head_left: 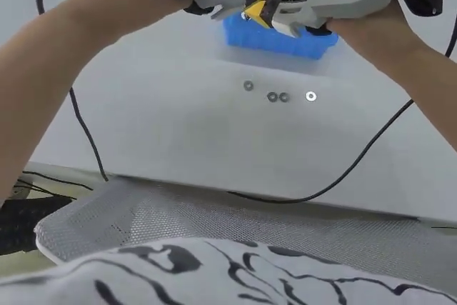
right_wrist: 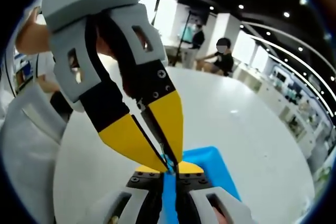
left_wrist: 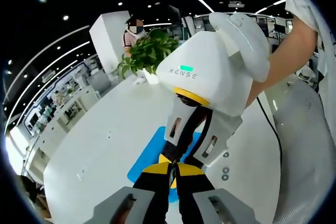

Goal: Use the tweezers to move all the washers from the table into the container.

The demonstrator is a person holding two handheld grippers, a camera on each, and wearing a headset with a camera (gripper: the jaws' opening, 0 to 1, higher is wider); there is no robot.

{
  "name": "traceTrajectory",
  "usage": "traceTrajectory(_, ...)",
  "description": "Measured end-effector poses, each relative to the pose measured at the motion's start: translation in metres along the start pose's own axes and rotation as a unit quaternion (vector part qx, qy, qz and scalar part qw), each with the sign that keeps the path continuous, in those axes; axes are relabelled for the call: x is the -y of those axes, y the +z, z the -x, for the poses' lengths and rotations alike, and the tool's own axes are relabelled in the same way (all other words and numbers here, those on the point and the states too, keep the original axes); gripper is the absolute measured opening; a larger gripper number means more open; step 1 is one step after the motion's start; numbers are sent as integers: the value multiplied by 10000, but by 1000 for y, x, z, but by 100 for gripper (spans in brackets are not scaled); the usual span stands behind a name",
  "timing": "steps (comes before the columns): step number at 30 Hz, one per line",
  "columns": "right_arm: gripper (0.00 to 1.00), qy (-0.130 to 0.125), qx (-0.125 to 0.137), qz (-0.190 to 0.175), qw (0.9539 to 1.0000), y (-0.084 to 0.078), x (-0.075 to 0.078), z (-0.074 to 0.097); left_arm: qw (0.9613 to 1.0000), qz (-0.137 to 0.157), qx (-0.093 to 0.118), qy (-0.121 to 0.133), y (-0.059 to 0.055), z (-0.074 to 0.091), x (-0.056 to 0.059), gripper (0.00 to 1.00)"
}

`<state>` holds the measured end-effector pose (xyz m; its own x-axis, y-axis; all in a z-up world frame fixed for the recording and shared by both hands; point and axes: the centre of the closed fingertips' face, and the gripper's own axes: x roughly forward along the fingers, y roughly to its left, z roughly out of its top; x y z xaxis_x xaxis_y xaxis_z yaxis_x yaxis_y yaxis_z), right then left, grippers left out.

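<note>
Several small metal washers [head_left: 272, 96] lie in a loose row on the white table [head_left: 178, 133], just in front of a blue container [head_left: 285, 41]. Both grippers are held up over the container with their tips meeting. My left gripper [head_left: 257, 6] has its yellow fingertips [right_wrist: 136, 140] pressed together on a thin dark blade that looks like the tweezers [right_wrist: 157, 140]. My right gripper [right_wrist: 170, 170] has its jaws closed to a narrow slit at the same spot. The left gripper view has the right gripper [left_wrist: 181, 157] over the container [left_wrist: 144, 156], with washers [left_wrist: 226, 171] beside it.
A black cable [head_left: 357, 162] curves across the table's right front and another [head_left: 82, 126] runs down the left side. A grey mesh surface [head_left: 178, 212] lies below the table's front edge. A potted plant [left_wrist: 149, 51] and people stand far behind.
</note>
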<state>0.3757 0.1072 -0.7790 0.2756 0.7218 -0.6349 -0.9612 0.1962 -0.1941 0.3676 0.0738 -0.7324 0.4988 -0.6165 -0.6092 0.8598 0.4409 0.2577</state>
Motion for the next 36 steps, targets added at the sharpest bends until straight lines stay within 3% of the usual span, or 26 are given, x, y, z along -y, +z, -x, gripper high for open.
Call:
traceTrajectory(6, 3, 133, -103, -21, 9999, -9, -1, -12, 9998, 106, -135, -48, -13, -10, -2, 1)
traceTrajectory(11, 3, 186, -156, -42, 9997, -18, 1, -23, 9996, 139, -222, -83, -16, -12, 0, 1)
traceTrajectory(21, 3, 287, -180, -197, 9992, -22, 6, -28, 9991, 253, -325, -93, -26, -16, -7, 2)
traceTrajectory(24, 3, 335, -114, -417, 9985, -22, 8, -28, 9990, 288, -326, -74, -28, -15, -9, 2)
traceTrajectory(30, 3, 328, -94, -305, 9990, -22, 10, -30, 9990, 298, -338, -74, -32, -16, -11, 3)
traceTrajectory(36, 3, 332, -159, 12, 9993, -19, 5, -32, 9990, 388, -202, -109, -25, -17, -11, 6)
